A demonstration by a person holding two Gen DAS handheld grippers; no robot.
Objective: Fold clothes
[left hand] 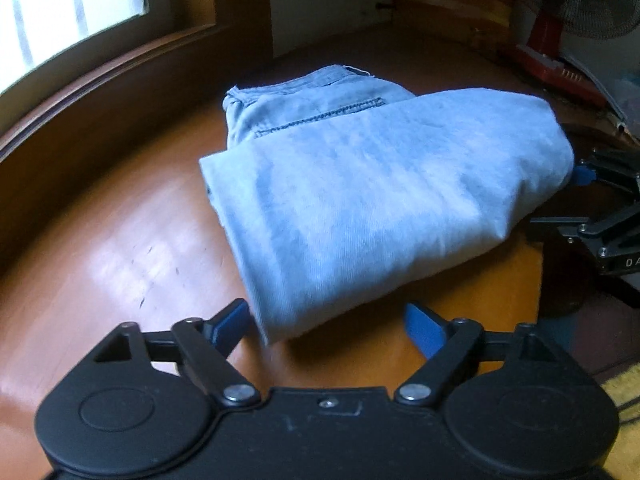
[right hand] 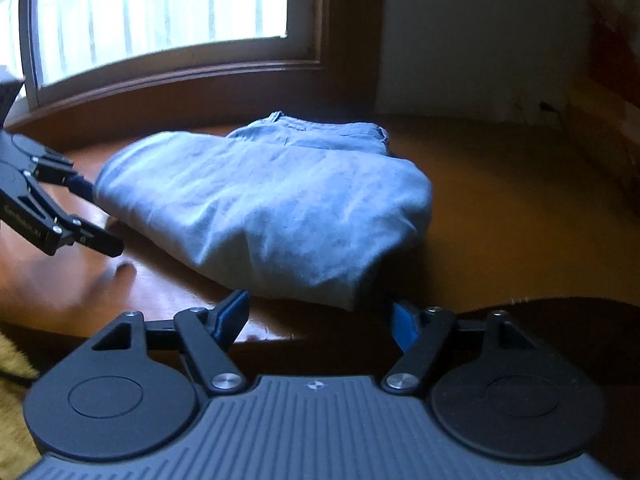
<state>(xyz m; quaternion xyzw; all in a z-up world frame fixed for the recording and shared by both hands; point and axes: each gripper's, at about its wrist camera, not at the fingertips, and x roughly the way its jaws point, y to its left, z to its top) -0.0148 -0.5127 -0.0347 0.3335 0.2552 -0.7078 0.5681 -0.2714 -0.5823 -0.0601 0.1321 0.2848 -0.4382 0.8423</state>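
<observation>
Your left gripper (left hand: 328,326) and right gripper (right hand: 316,316): jaws spread, empty, near folded light-blue denim jeans (left hand: 360,200) on wooden floor (left hand: 120,240); fold looks finished, so released.

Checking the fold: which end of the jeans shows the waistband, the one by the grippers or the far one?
The far end of the jeans, toward the window: its stitched waistband lies exposed, while the near end is plain folded denim.

A glossy orange-brown wooden surface (left hand: 120,240) catches pale glare from a barred window (right hand: 160,4) set in a brown wooden frame (right hand: 224,72). A cream wall (right hand: 460,40) stands beside it, and a red-based standing fan (left hand: 560,12) occupies the far corner
</observation>
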